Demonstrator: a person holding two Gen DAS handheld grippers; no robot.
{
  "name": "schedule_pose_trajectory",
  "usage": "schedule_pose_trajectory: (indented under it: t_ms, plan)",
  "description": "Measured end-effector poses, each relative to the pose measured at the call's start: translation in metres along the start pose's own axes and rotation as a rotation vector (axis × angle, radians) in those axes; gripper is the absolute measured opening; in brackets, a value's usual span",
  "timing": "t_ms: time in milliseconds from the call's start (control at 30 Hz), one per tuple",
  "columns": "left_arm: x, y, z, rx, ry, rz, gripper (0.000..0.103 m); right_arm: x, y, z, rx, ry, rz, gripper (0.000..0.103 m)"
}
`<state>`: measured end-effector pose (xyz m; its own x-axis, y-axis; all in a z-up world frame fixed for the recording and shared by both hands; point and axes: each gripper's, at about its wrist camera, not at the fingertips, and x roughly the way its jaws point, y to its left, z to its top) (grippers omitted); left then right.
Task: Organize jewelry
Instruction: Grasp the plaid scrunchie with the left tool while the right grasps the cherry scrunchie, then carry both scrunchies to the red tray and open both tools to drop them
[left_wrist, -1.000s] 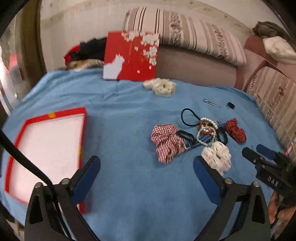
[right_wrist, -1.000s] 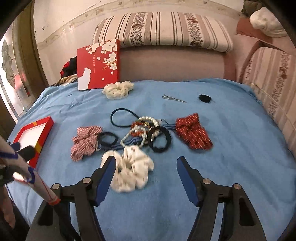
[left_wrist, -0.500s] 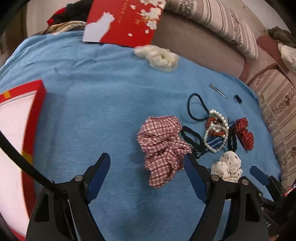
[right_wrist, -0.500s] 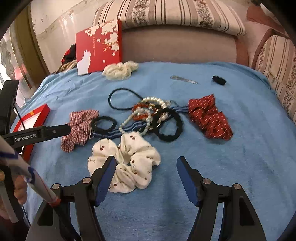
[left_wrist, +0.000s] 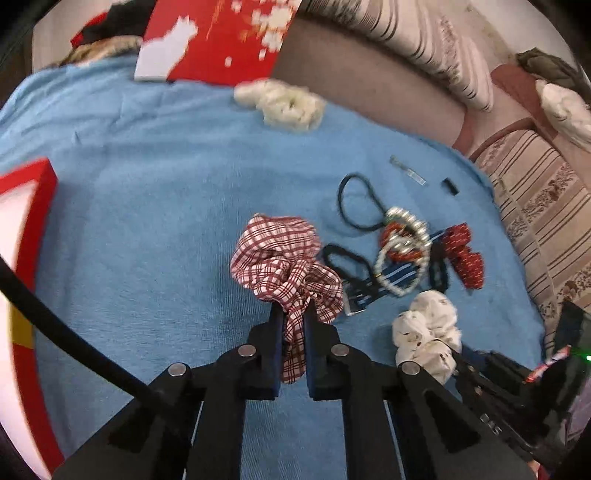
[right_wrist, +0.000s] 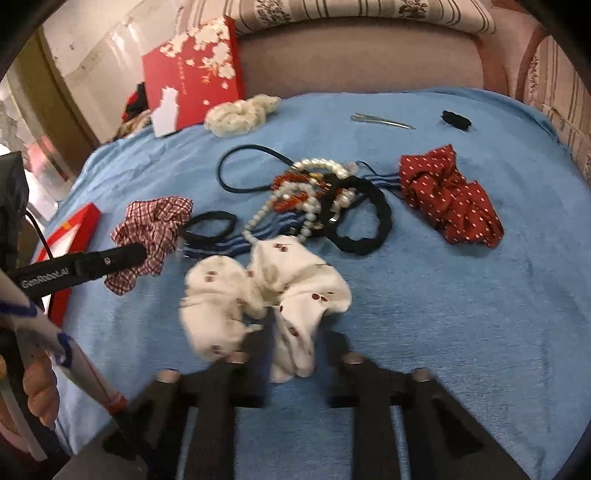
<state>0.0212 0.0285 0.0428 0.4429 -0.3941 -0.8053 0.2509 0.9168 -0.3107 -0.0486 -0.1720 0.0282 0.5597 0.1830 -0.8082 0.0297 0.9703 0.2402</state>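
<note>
Both grippers have closed since half a second ago: left gripper (left_wrist: 293, 321) now pinches the red-and-white plaid fabric scrunchie (left_wrist: 284, 266), right gripper (right_wrist: 295, 332) squeezes the white cherry-print fabric scrunchie (right_wrist: 266, 291). Bead bracelets (right_wrist: 314, 195) tangle at 12 o'clock of it on the blue blanket (right_wrist: 461, 314).

white lettering "genrobot.ai" runs along the black finger of the left gripper (right_wrist: 122, 258), seen from the right wrist view. the red box lid (right_wrist: 192, 74) carries a line of small white characters, too small to read.
</note>
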Motion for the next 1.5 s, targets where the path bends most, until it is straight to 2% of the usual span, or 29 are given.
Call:
schedule_pose_trajectory:
  t_ms: [100,300,400,467,600,700,833,933,1033,1167,1233,1300,1333,1367,1400,1433,1500]
  plan:
    - [-0.029,0.000,0.001,0.006,-0.065,-0.001,0.009,-0.007,0.007,-0.005,-0.016,-0.025,-0.007,0.012]
    - [-0.088,0.025,0.005,-0.015,-0.197,0.062,0.009,-0.027,0.025,-0.017,-0.025,-0.039,-0.005,0.011]
    - [-0.108,0.058,0.011,-0.091,-0.233,0.106,0.009,-0.048,0.049,-0.012,-0.067,-0.071,0.010,0.011]
    - [-0.119,0.086,0.017,-0.147,-0.244,0.152,0.009,-0.058,0.070,-0.005,-0.080,-0.078,0.056,0.011]
    - [-0.129,0.139,0.026,-0.243,-0.243,0.219,0.009,-0.057,0.118,0.013,-0.136,-0.066,0.125,0.011]
    - [-0.133,0.181,0.033,-0.295,-0.244,0.287,0.009,-0.042,0.160,0.034,-0.175,-0.051,0.159,0.011]
    - [-0.141,0.229,0.034,-0.359,-0.268,0.434,0.009,-0.010,0.212,0.062,-0.193,-0.014,0.214,0.011]
    - [-0.145,0.259,0.031,-0.409,-0.278,0.475,0.009,0.021,0.250,0.079,-0.200,0.028,0.257,0.011]
    - [-0.142,0.278,0.031,-0.425,-0.274,0.547,0.010,0.054,0.283,0.089,-0.231,0.061,0.272,0.011]
    - [-0.144,0.297,0.032,-0.474,-0.279,0.570,0.011,0.097,0.317,0.095,-0.280,0.099,0.240,0.011]
    - [-0.149,0.309,0.028,-0.515,-0.280,0.555,0.014,0.113,0.326,0.097,-0.292,0.110,0.224,0.011]
    - [-0.152,0.313,0.025,-0.536,-0.283,0.545,0.016,0.125,0.332,0.098,-0.306,0.128,0.212,0.015]
    - [-0.153,0.312,0.025,-0.539,-0.283,0.547,0.023,0.127,0.334,0.098,-0.314,0.129,0.197,0.019]
    - [-0.153,0.311,0.025,-0.538,-0.285,0.546,0.029,0.127,0.335,0.097,-0.325,0.127,0.185,0.025]
    - [-0.153,0.310,0.024,-0.533,-0.286,0.545,0.031,0.124,0.337,0.097,-0.329,0.123,0.188,0.037]
    - [-0.155,0.308,0.024,-0.529,-0.289,0.542,0.032,0.116,0.336,0.094,-0.333,0.111,0.197,0.045]
    - [-0.157,0.306,0.023,-0.530,-0.298,0.524,0.033,0.098,0.333,0.087,-0.346,0.086,0.200,0.049]
